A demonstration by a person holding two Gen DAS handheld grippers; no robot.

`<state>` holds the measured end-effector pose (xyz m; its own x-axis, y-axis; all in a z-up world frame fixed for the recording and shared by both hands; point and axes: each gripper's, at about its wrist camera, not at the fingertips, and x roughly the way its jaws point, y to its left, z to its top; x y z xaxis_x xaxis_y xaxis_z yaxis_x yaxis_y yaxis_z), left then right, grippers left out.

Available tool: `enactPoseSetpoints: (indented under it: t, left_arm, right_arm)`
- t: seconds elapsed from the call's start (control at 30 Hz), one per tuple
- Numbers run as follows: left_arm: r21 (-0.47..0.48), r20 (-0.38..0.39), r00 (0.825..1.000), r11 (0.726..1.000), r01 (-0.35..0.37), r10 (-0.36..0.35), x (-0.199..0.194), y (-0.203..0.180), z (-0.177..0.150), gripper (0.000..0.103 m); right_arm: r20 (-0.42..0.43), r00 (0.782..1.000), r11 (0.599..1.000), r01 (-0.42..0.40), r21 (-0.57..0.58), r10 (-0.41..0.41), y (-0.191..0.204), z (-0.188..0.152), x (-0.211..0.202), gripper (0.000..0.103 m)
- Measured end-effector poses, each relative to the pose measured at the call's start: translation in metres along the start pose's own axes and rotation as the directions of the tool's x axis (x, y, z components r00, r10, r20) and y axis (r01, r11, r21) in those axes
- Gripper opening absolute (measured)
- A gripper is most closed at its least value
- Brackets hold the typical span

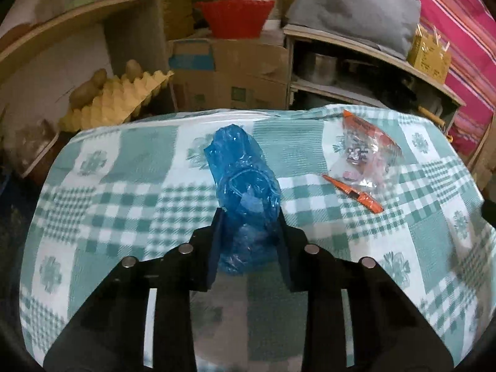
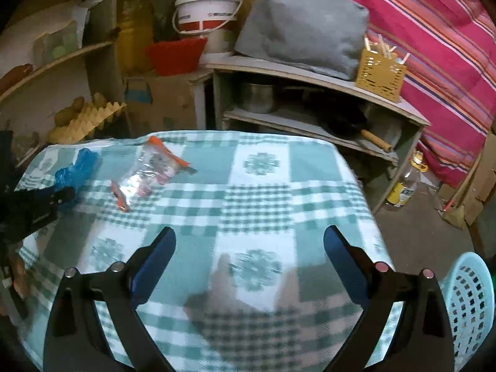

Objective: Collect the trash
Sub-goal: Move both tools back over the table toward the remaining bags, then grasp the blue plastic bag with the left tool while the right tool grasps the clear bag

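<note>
Both grippers: left gripper (image 1: 249,217) pinches crinkled blue plastic bag (image 1: 241,173); right gripper (image 2: 249,245) spread.

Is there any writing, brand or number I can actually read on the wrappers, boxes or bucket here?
None can be read.
White plastic bucket with red band: dark printed line, too blurred.
Clear plastic wrapper with orange edges: dark marks on the orange strip, unreadable.
Brown cardboard boxes: blue and green labels, too small.
Clear bottle with yellow label: label text illegible.
</note>
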<state>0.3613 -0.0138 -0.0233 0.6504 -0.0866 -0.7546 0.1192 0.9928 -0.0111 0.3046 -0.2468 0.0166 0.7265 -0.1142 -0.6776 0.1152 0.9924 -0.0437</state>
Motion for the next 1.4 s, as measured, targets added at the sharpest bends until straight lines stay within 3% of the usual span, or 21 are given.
enactPoseSetpoints:
  t: [0.17,0.3,0.53,0.87,0.97,1.1,1.27,1.4]
  left_arm:
    - [0.019,0.066,0.991,0.993,-0.118,0.117,-0.053,0.014,-0.021,0.030]
    - [-0.042,0.129,0.986,0.994,-0.102,0.107,-0.082,0.038,-0.032,0.030]
    - [-0.091,0.130,0.987,0.993,-0.081,0.093,-0.064,0.072,-0.029,0.030]
    - [-0.151,0.147,0.979,0.982,-0.117,0.140,-0.057,0.098,-0.016,0.030]
    - [-0.159,0.143,0.980,0.980,-0.116,0.139,-0.055,0.101,-0.013,0.030]
    - [-0.159,0.142,0.980,0.980,-0.117,0.140,-0.053,0.101,-0.011,0.030]
    - [-0.167,0.147,0.980,0.979,-0.113,0.138,-0.054,0.102,-0.011,0.030]
    - [-0.154,0.146,0.979,0.981,-0.120,0.143,-0.055,0.098,-0.011,0.030]
  right_arm:
    - [-0.012,1.000,1.000,-0.024,-0.002,0.024,0.027,0.012,0.014,0.094]
    - [-0.042,0.998,0.999,-0.051,0.005,0.052,0.049,0.022,0.033,0.094]
    - [-0.057,0.998,0.998,-0.032,0.053,0.035,0.076,0.045,0.062,0.094]
    - [-0.184,0.981,0.990,0.082,0.115,-0.060,0.085,0.052,0.119,0.094]
    - [-0.193,0.981,0.987,0.060,0.149,-0.031,0.080,0.051,0.123,0.094]
    - [-0.179,0.984,0.995,0.044,0.095,-0.026,0.085,0.053,0.121,0.093]
    - [-0.169,0.984,0.994,-0.045,0.100,0.061,0.084,0.049,0.118,0.065]
    - [-0.144,0.985,0.994,-0.083,0.072,0.093,0.087,0.047,0.110,0.038]
